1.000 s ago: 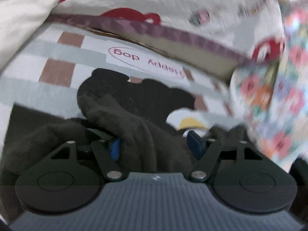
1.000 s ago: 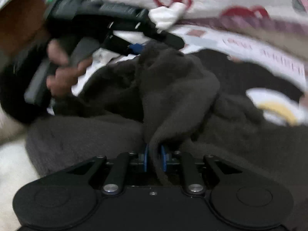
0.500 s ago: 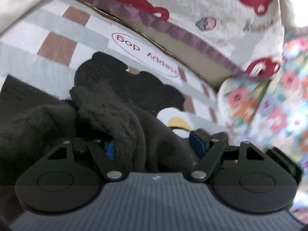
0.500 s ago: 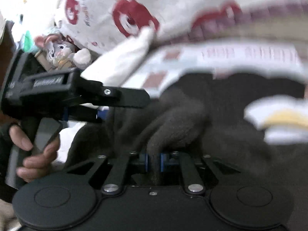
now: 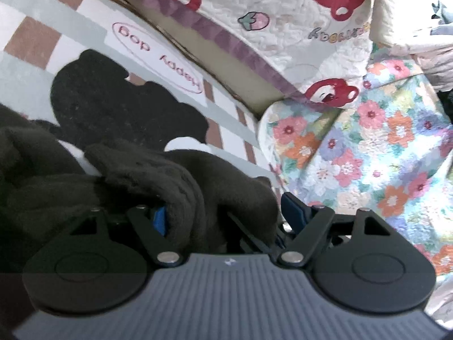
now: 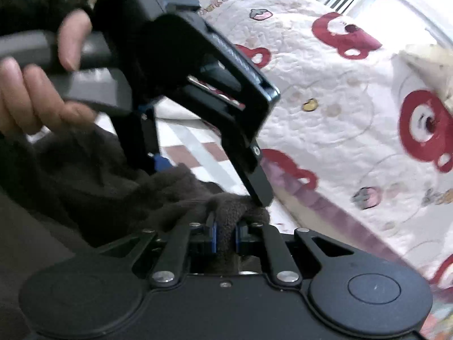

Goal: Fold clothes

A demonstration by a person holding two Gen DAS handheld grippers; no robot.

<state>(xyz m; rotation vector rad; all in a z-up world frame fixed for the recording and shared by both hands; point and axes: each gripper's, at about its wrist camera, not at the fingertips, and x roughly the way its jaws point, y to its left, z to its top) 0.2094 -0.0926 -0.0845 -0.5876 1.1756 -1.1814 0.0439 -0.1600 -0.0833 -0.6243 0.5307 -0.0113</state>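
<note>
Right gripper [image 6: 225, 238] was clenched on a fold of the dark fleece garment [image 6: 119, 187], jaws having just been closing on it. Left gripper [image 5: 223, 212] stood wide, having just opened further, fleece bunched between its pads, the right pad clear of it. Garment lay at 9 o'clock on the checked blanket [image 5: 36, 14]; floral quilt [image 5: 368, 147] at 3 o'clock.

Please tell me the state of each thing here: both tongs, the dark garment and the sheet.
Left tongs: open wide, fleece bunched between them.
Right tongs: shut on a fold of fleece; jaws have just been closing.
Dark fleece garment: crumpled, not yet folded.
Checked sheet: spread flat under the garment.
</note>
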